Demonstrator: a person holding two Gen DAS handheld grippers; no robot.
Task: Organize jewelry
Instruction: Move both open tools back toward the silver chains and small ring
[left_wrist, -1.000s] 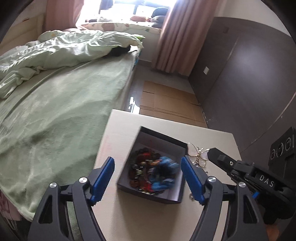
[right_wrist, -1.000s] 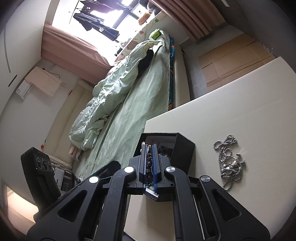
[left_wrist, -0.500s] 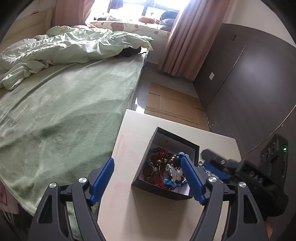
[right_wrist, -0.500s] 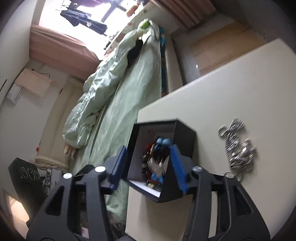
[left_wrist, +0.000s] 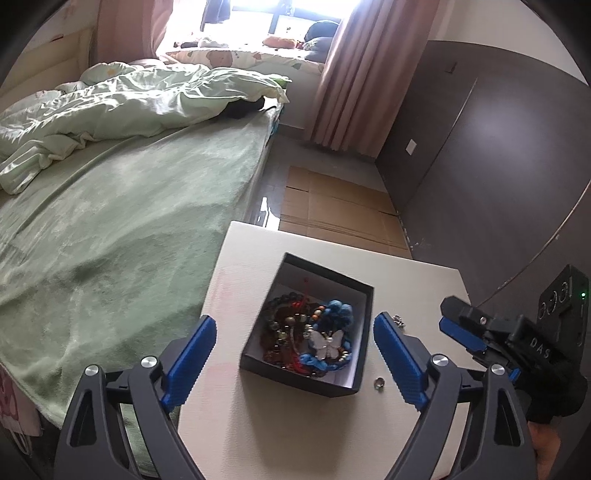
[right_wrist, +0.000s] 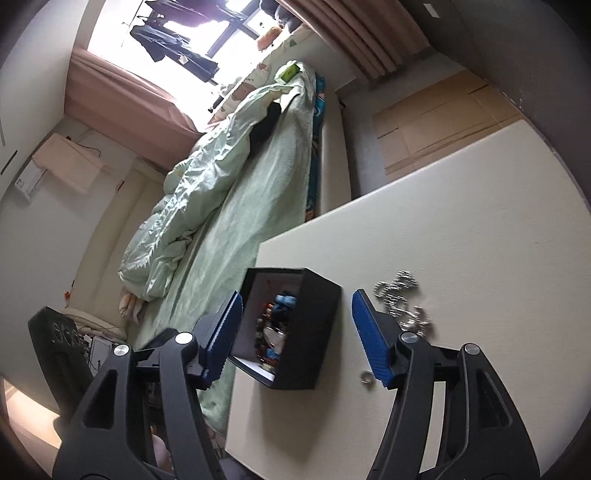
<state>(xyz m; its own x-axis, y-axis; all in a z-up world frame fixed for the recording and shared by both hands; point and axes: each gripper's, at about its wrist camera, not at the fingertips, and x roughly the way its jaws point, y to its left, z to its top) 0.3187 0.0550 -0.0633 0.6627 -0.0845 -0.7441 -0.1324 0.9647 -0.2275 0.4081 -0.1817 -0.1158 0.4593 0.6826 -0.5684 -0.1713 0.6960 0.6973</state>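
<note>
A black open-top box is seen on the cream tabletop, close to the table edge that runs along the green bed. The box is filled with a jumble of jewelry: dark and reddish beaded strands, a blue chunky beaded piece, and a white butterfly pendant lying on top of the pile. The left gripper is held above and in front of the box, jaws wide and still opening; the box is framed between the blue pads in the left wrist view, but nothing is gripped and no pad contact is visible. The right gripper is also opening, roughly mid-range; the box appears between its fingers in the right wrist view, with no contact visible, so nothing is held. In the left wrist view the right gripper is visible to the right of the box, clear of it. A silver chain is left in a loose heap on the tabletop, outside the box on the side away from the bed, just beside the right gripper's outer pad. A small silver ring lies on the table just beside the box's near corner, apart from the chain.
</note>
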